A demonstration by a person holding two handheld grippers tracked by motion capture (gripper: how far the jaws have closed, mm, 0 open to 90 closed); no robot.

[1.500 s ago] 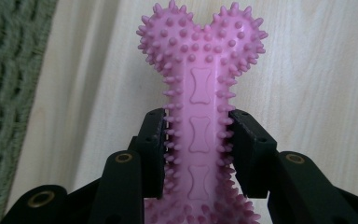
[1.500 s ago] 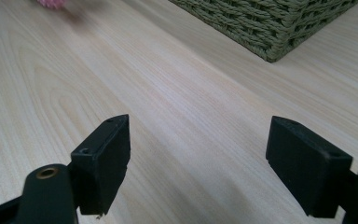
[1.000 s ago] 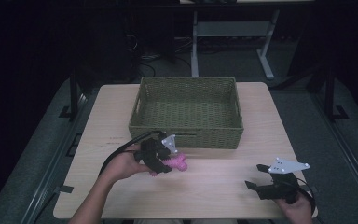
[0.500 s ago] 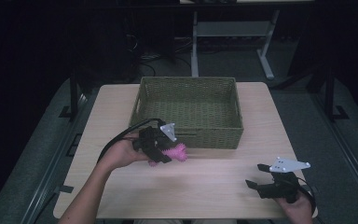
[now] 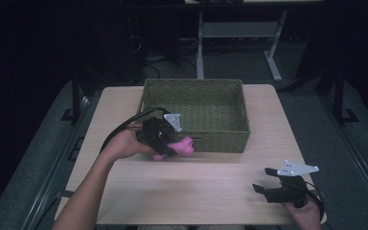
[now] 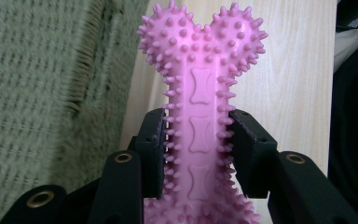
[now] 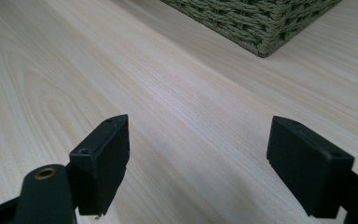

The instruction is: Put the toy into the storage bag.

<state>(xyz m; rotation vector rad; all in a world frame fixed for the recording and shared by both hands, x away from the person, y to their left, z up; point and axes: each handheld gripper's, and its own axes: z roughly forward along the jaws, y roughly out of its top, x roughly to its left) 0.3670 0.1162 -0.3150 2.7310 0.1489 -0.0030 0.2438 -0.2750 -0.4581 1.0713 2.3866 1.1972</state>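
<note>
A pink spiky bone-shaped toy (image 6: 200, 107) is clamped across its shaft by my left gripper (image 6: 196, 144), whose pads press on both sides. In the high view the left gripper (image 5: 165, 139) holds the pink toy (image 5: 182, 146) raised off the table, just in front of the near wall of the green woven basket (image 5: 196, 84). My right gripper (image 5: 263, 182) rests low at the table's front right, jaws wide open with nothing between them. In the right gripper view its fingertips (image 7: 100, 158) frame bare wood, with the basket corner (image 7: 265, 28) farther off.
The light wooden table (image 5: 182, 191) has open room across its front and middle. Dark floor, a desk frame (image 5: 268, 52) and cables lie beyond the far edge. The person's forearms enter from the bottom.
The left hand has lifted the pink toy off the table and carried it up toward the basket's front wall. The right gripper has stayed where it was.
</note>
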